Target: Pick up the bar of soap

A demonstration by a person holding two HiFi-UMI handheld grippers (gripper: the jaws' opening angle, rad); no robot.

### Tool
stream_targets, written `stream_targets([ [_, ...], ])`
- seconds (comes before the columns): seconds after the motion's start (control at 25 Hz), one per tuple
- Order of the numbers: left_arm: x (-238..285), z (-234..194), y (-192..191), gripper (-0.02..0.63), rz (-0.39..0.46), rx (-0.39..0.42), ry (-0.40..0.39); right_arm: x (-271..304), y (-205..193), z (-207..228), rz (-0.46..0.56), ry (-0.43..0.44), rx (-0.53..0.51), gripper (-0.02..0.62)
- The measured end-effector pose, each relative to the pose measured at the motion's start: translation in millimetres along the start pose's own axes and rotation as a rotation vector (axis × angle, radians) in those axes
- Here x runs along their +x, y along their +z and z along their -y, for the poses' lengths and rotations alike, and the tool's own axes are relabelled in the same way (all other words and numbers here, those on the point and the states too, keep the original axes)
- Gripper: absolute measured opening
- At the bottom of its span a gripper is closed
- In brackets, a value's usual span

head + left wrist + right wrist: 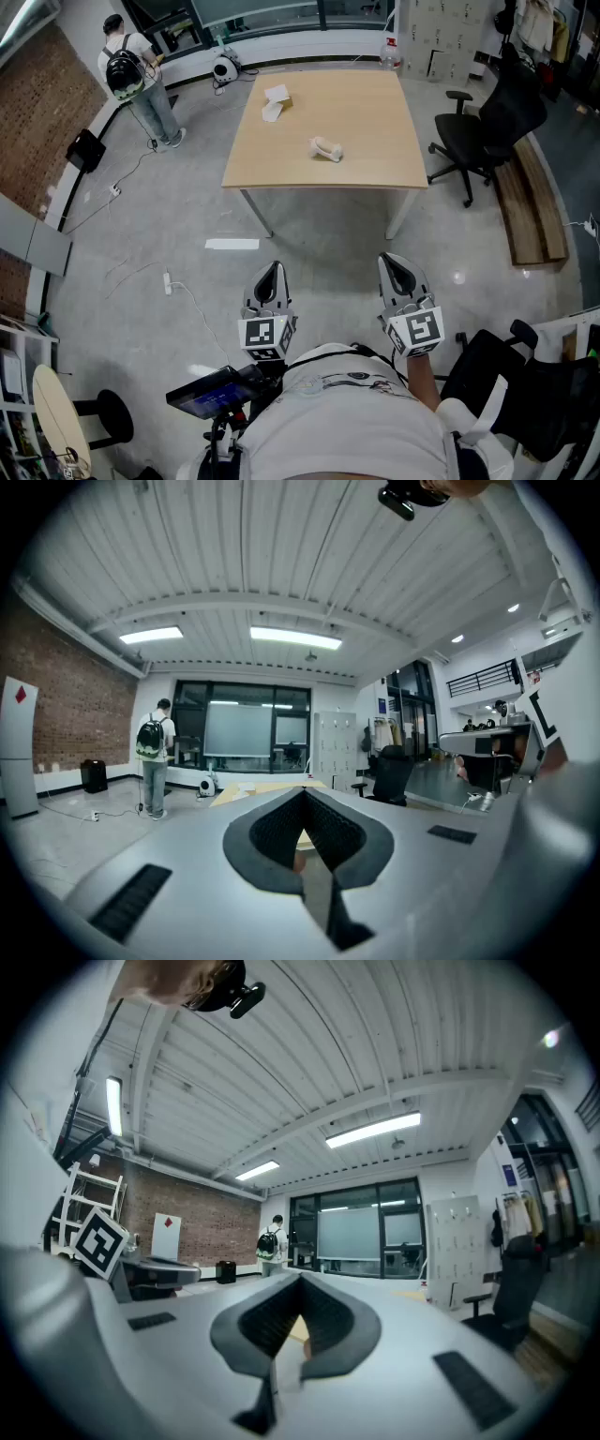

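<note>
Step toward the surface (375,122) at upper centre of the frame; look for the pale bar of soap (326,148) near its middle. Open the right hand-held gripper (395,264) wide before reaching, now pinched closed and empty like the left hand-held gripper (272,272)

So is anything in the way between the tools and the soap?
Nothing visible. Only bare grey floor lies between the left tool, the right tool and the light wooden table. The small white lump, likely the soap, lies in the open on its top.
</note>
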State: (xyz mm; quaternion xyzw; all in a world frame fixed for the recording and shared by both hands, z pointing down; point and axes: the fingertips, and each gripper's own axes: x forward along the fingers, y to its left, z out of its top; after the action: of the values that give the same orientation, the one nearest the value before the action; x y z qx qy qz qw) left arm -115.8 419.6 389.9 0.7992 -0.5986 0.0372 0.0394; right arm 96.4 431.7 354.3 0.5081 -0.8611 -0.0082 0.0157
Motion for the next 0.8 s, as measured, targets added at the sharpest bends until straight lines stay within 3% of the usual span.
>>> stream_targets([
  [0.8,-4,57,-6,0.0,-0.02,0.027,-0.013,-41,-16,22,-0.026,0.036,0.027,0.005],
])
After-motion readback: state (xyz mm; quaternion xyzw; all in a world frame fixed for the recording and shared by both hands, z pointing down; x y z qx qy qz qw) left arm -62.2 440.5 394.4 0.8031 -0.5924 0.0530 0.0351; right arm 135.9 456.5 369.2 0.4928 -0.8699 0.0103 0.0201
